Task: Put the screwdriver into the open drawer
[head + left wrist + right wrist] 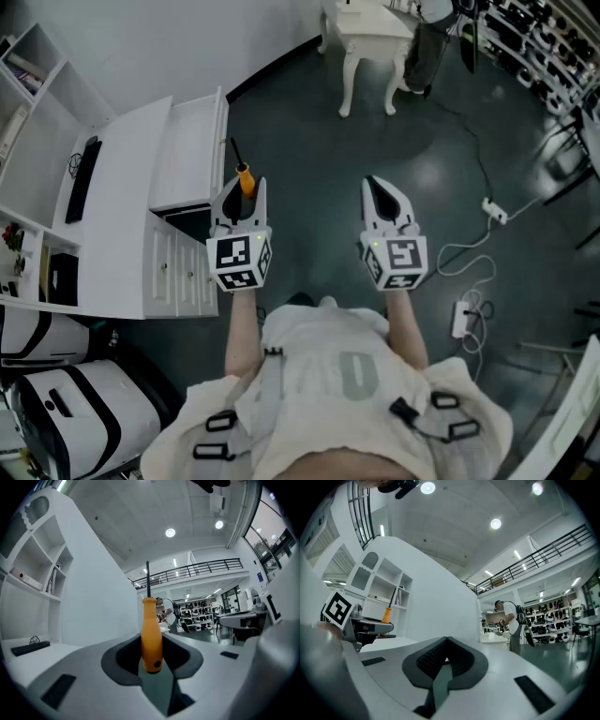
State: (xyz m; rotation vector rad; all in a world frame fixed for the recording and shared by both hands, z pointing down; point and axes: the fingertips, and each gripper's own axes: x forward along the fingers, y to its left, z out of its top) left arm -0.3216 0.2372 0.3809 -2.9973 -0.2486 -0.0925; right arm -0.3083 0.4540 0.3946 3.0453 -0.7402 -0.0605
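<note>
Head view gives us two arms held out over the dark floor, a gripper in each hand; our left gripper is clamped on the orange handle of the screwdriver; the tool hangs just right of the open drawer of the white desk, near the drawer's front corner and not yet inside it; a black keyboard lies on the desk top. In the left gripper view we see the jaws partly closed, their dark pads pressing both sides of the handle; the screwdriver stands upright between them, its black shaft rising from the top. Our right gripper is level beside the left, apart from it; in the right gripper view its jaws meet at the tips with nothing between them.
</note>
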